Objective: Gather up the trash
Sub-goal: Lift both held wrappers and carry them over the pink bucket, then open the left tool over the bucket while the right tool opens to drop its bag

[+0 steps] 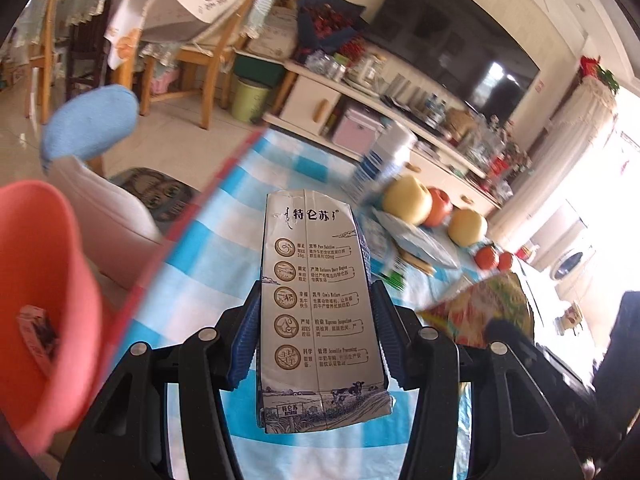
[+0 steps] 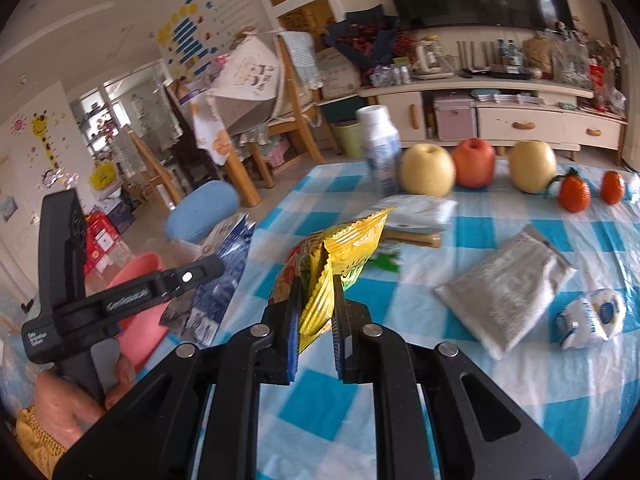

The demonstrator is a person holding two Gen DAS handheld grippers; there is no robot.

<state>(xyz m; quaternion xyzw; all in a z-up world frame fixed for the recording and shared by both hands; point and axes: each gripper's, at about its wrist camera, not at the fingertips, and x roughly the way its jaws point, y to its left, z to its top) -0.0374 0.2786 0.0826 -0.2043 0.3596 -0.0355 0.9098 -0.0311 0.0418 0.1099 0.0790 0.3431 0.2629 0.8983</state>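
My left gripper is shut on a silver milk carton with brown print, held upright above the blue-checked tablecloth. A pink bin sits at the left edge with a small carton inside. My right gripper is shut on a crumpled yellow snack wrapper over the table. In the right wrist view the left gripper carries the carton beside the pink bin, a gloved hand below it.
Left on the tablecloth lie a grey foil pouch, a crushed white-blue wrapper, a white packet and an upright white bottle. Apples and tangerines stand at the far edge. A blue stool and chairs stand beyond.
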